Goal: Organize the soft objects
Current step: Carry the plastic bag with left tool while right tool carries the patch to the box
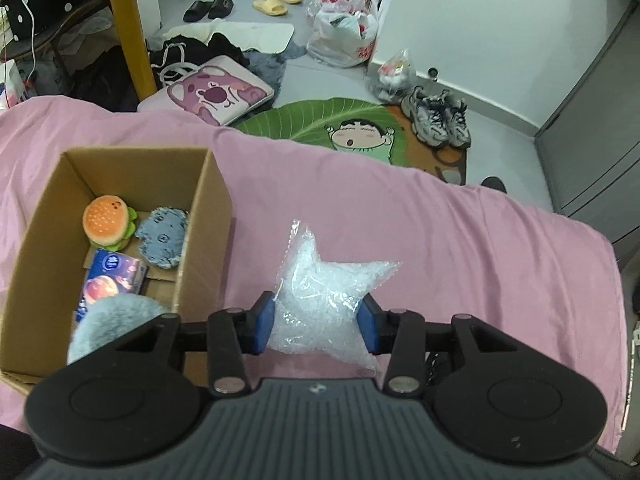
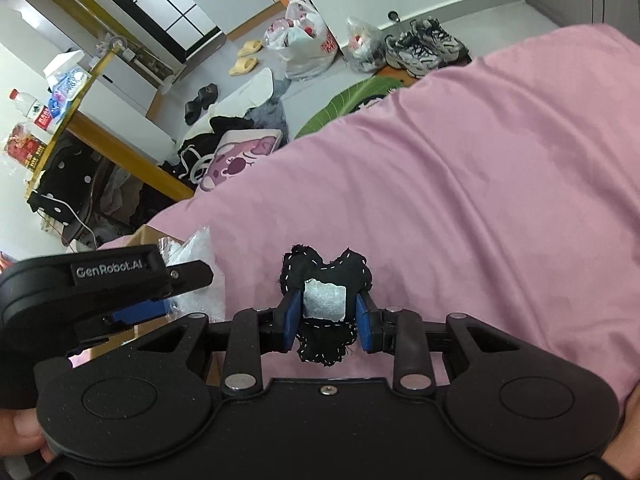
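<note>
My left tool [image 1: 319,322] grips the clear star bag [image 1: 320,288], the cardboard box [image 1: 202,216] at its nine o'clock; my right tool [image 2: 326,320] clamps the black stitched pouch [image 2: 324,272].

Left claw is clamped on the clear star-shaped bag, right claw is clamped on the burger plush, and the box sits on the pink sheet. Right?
Not quite. The right claw grips a black stitched fabric piece, per the right wrist view. The burger plush lies in the box. The rest stands.
</note>
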`<state>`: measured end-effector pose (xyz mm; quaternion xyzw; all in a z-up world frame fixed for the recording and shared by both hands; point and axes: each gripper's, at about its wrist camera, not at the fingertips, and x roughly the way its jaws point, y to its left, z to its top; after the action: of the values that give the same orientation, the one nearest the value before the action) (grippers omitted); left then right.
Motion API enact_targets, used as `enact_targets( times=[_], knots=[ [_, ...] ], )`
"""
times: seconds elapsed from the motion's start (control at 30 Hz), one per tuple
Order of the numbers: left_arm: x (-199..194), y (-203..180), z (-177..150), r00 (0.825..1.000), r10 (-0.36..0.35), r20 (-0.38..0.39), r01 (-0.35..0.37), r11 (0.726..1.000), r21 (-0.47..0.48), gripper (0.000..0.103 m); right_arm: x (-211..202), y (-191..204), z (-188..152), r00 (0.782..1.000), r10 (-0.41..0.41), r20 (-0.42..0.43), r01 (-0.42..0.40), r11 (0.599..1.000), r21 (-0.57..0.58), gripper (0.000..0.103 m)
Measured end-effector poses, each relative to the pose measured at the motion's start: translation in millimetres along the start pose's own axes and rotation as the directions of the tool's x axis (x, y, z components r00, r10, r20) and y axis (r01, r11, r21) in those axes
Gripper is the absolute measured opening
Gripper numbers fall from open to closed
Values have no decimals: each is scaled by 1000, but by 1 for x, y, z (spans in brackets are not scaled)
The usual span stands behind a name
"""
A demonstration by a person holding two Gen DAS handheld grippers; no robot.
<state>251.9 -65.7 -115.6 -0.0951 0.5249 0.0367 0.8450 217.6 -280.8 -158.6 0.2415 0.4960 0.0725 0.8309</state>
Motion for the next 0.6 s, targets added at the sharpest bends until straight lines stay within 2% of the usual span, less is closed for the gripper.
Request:
enact_targets(
  times=[0.33, 0.6],
  knots=[
    [-40, 27, 2, 997, -35, 63, 36, 999, -25, 43, -23, 36, 1, 999, 8, 53, -5, 998, -61, 29],
    [-56, 62, 2, 995, -40, 89, 46, 997, -69, 43, -30, 63, -3, 997, 12, 72, -4, 994, -107, 29]
  ],
)
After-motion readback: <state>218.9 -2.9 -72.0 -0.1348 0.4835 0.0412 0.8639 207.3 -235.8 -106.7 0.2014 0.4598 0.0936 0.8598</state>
